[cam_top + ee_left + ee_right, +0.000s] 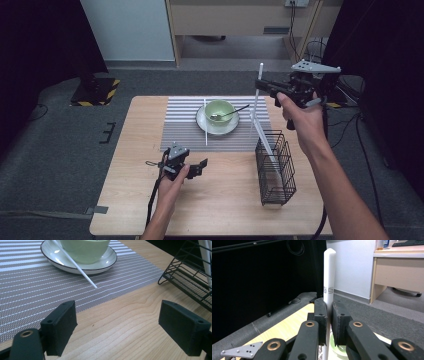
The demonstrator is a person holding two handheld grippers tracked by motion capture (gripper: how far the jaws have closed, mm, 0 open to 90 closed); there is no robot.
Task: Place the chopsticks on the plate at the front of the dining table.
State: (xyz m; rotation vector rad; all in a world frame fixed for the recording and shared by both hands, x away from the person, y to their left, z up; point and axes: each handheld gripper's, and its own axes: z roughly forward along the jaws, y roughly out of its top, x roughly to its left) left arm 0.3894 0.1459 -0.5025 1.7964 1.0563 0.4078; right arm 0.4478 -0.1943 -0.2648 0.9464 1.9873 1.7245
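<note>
R gripper (261,86) clamps a long white plastic chopstick (256,102) upright above the black wire basket (276,167) — next: lower it in. L gripper (198,167) idle, jaws apart.

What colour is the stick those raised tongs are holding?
White, with a small grey mark; the chopstick shows best in the right gripper view.

White chopstick (329,277) — small square-spiral mark, unreadable
</note>
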